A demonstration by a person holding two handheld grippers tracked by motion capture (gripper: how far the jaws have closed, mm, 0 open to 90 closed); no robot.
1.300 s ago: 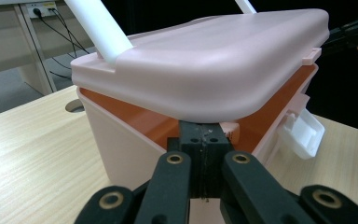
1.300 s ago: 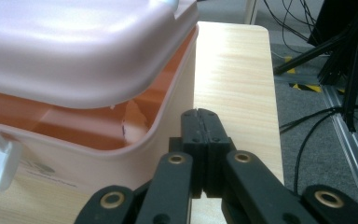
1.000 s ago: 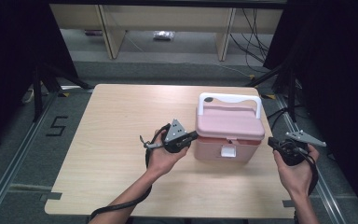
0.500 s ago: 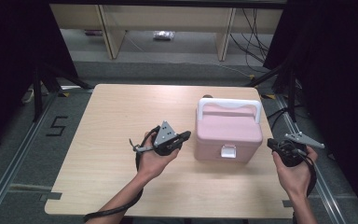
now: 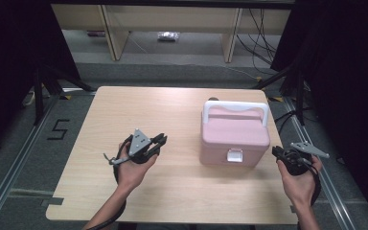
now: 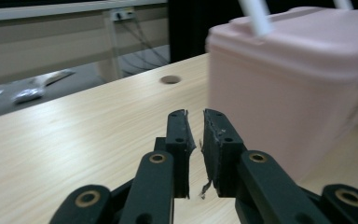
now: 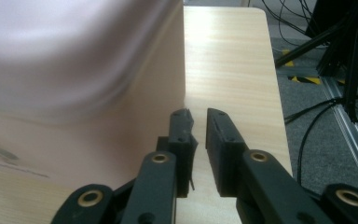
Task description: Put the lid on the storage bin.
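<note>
nearest the camera, at the front edge of the wooden table [image 5: 182, 110], the person's two hands come up from below, each holding a gripper. the left gripper [image 5: 159, 142] sits over the bare tabletop left of the middle, its tips aimed toward the pink box [image 5: 234, 136] but well apart from it; in the left gripper view its jaws stand slightly apart with only a narrow gap and nothing between them, and they have just been opening. the right gripper [image 5: 277, 153] hangs at the table's right edge, just beside the box's right front corner; in the right gripper view its jaws likewise show a small empty gap, having just been opening, with the box's pink wall [image 7: 74, 93] close on the left, whether touching i cannot tell. the box stands upright on the right half of the table, lid shut, white latch [image 5: 234, 155] facing the person, white handle [image 5: 237, 107] raised above the lid. farther off, past the table's back edge, grey floor, wooden shelf legs [image 5: 110, 28] and loose cables [image 5: 263, 28].
</note>
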